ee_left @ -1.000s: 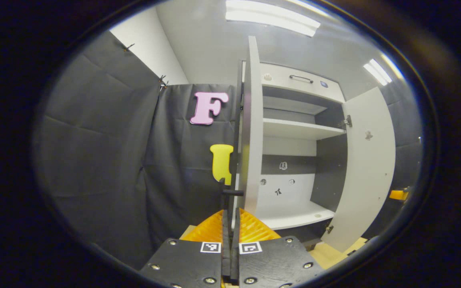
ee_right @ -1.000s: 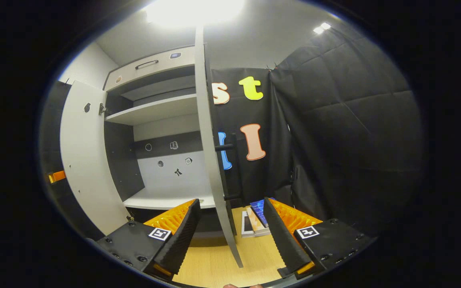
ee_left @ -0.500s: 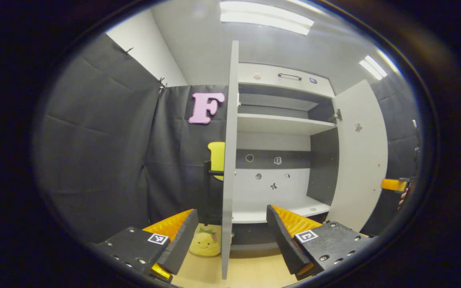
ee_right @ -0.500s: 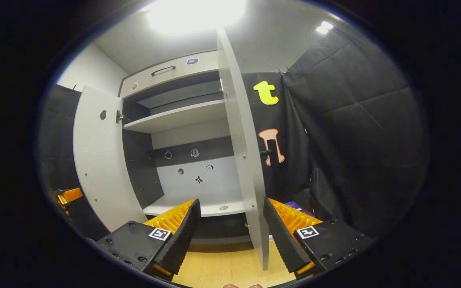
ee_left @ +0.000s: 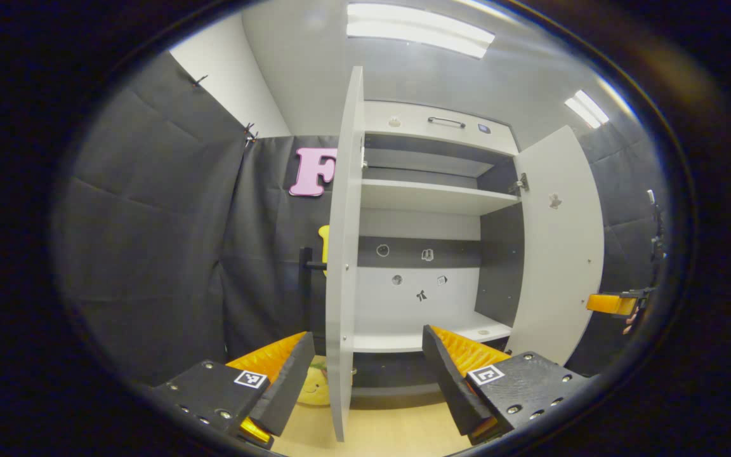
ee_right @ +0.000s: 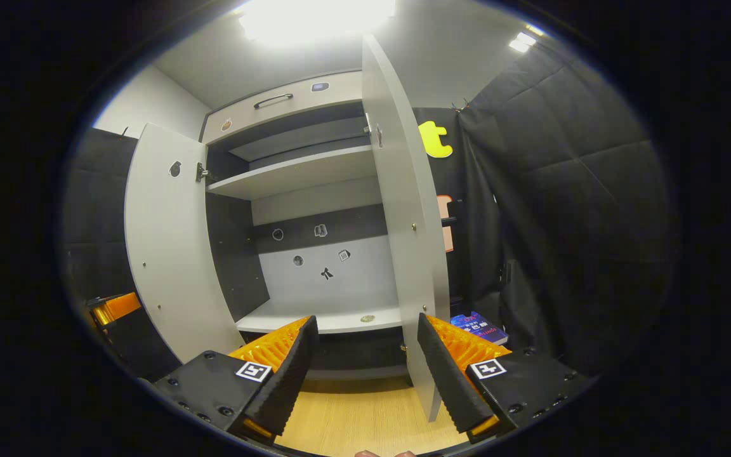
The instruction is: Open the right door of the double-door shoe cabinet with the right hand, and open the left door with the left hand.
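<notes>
The white shoe cabinet (ee_left: 441, 124) stands with both doors swung out and its dark-lined shelves bare. In the left gripper view the left door (ee_left: 342, 254) is seen edge-on, its dark bar handle (ee_left: 306, 266) on the outer side. My left gripper (ee_left: 367, 334) is open and drawn back from it, holding nothing. The right door (ee_left: 559, 254) hangs wide. In the right gripper view the right door (ee_right: 413, 241) shows its inner face just ahead. My right gripper (ee_right: 367, 319) is open and holds nothing. The left door (ee_right: 169, 254) is far left.
A yellow plush toy (ee_left: 311, 388) lies on the wooden floor (ee_right: 353, 419) behind the left door. Books (ee_right: 480, 325) lie on the floor right of the right door. Black cloth walls close both sides. A hand (ee_left: 632, 320) shows past the right door.
My left gripper, shut on the left door's handle a second ago, has opened and pulled back. The right gripper stayed open and turned toward the right door's inner face.
</notes>
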`<act>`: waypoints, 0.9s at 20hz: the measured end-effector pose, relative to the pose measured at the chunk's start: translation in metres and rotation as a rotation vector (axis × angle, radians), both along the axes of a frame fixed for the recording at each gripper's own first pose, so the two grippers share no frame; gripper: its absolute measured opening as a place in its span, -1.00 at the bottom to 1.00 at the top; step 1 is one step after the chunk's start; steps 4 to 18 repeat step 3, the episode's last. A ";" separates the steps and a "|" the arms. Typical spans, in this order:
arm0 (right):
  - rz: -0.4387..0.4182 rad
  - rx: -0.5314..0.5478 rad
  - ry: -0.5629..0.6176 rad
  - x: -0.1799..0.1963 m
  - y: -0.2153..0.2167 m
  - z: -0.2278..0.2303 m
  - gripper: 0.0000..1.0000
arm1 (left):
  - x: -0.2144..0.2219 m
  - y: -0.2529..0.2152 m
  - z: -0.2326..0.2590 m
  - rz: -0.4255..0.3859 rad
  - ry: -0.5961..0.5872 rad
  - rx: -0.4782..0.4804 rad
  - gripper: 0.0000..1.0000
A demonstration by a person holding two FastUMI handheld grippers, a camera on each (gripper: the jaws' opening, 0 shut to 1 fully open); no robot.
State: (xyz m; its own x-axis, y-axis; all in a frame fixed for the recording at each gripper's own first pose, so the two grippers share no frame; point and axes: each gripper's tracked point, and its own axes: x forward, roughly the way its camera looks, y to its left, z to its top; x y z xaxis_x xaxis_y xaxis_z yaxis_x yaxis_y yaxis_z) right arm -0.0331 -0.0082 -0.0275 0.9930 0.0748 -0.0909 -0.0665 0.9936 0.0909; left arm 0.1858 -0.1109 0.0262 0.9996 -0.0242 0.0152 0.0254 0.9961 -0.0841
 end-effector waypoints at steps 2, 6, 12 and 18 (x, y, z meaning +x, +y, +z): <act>-0.001 -0.002 0.000 0.001 0.000 -0.001 0.83 | 0.001 0.000 0.000 0.005 -0.001 -0.013 1.00; -0.001 -0.003 0.002 0.002 0.000 -0.002 0.83 | 0.003 0.000 -0.002 0.008 0.001 -0.018 1.00; -0.001 -0.003 0.002 0.002 0.000 -0.002 0.83 | 0.003 0.000 -0.002 0.008 0.001 -0.018 1.00; -0.001 -0.003 0.002 0.002 0.000 -0.002 0.83 | 0.003 0.000 -0.002 0.008 0.001 -0.018 1.00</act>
